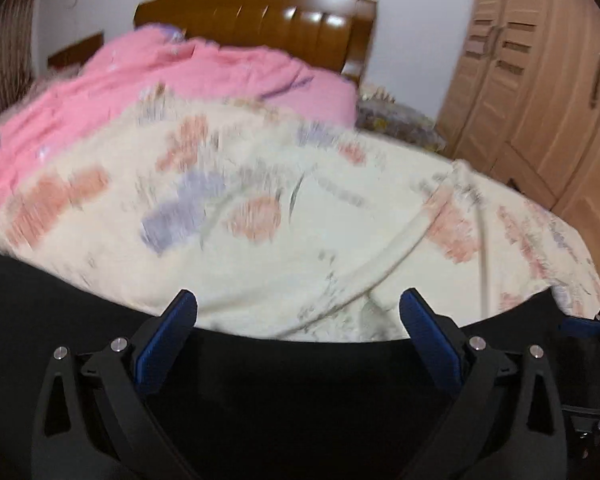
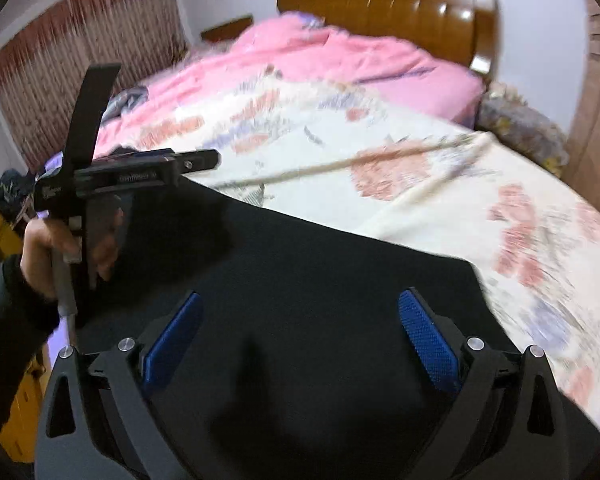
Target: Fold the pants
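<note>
A bed (image 2: 440, 184) covered by a cream floral blanket (image 1: 260, 200) is seen filling both wrist views, with a pink quilt (image 1: 204, 76) heaped toward the wooden headboard (image 1: 268, 12) and a tan wardrobe (image 1: 540, 92) standing beyond the bed's far side. Black pants (image 2: 320, 280) are spread flat across the near end of the bed, over the floral blanket, their far edge drawn as a dark line across the cream cloth. The right gripper (image 2: 300, 336) is held over the pants near the foot of the bed, its blue-padded fingers (image 2: 428, 344) spread wide with nothing between them and only black fabric lying beneath and ahead. The left gripper (image 1: 298, 332) is likewise shown spread apart and empty, the pants lying under and between its fingers while the edge of the garment runs just ahead of the fingertips. In the right wrist view the left gripper's body is seen at the pants' edge, gripped by a hand (image 2: 56, 248) in a dark sleeve
</note>
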Action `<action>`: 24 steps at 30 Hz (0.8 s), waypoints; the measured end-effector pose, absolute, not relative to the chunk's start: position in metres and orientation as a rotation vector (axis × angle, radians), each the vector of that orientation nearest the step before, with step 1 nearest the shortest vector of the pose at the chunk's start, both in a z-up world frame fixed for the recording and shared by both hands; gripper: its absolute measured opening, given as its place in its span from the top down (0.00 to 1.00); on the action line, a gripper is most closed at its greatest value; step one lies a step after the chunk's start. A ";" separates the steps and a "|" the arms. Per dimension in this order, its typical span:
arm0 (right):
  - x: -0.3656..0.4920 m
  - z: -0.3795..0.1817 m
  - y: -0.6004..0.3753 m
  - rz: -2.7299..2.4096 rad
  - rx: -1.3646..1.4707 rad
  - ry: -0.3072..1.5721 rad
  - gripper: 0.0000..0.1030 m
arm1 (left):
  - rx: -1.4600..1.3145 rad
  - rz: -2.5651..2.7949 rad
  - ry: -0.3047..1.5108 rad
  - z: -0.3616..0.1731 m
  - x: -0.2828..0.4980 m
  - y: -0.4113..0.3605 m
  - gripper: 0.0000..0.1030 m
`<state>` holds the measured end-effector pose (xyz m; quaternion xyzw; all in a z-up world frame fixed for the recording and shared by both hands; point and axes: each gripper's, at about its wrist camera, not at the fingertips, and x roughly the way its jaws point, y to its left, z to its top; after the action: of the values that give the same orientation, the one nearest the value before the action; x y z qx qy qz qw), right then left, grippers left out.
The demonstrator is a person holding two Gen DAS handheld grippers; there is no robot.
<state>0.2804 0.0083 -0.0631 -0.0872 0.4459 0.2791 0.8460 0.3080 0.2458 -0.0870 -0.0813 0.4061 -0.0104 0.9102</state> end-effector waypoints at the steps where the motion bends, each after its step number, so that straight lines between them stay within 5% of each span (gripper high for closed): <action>1: 0.285 -0.074 0.010 0.567 -0.225 0.953 0.07 | -0.188 -0.013 0.905 -0.097 0.321 0.249 0.02; 5: 0.292 -0.079 -0.006 0.412 -0.247 0.884 0.07 | -0.235 -0.017 0.882 -0.097 0.322 0.255 0.02; 10: 0.305 -0.073 -0.063 0.402 0.069 0.868 0.07 | -0.228 0.045 0.881 -0.097 0.325 0.253 0.02; 24: 0.289 -0.049 -0.066 0.437 0.036 0.869 0.05 | -0.287 0.032 0.851 -0.093 0.320 0.263 0.02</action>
<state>0.2888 -0.0663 -0.0494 0.0175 0.4177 0.2100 0.8838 0.3204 0.2625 -0.0931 -0.1389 0.4115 0.0157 0.9006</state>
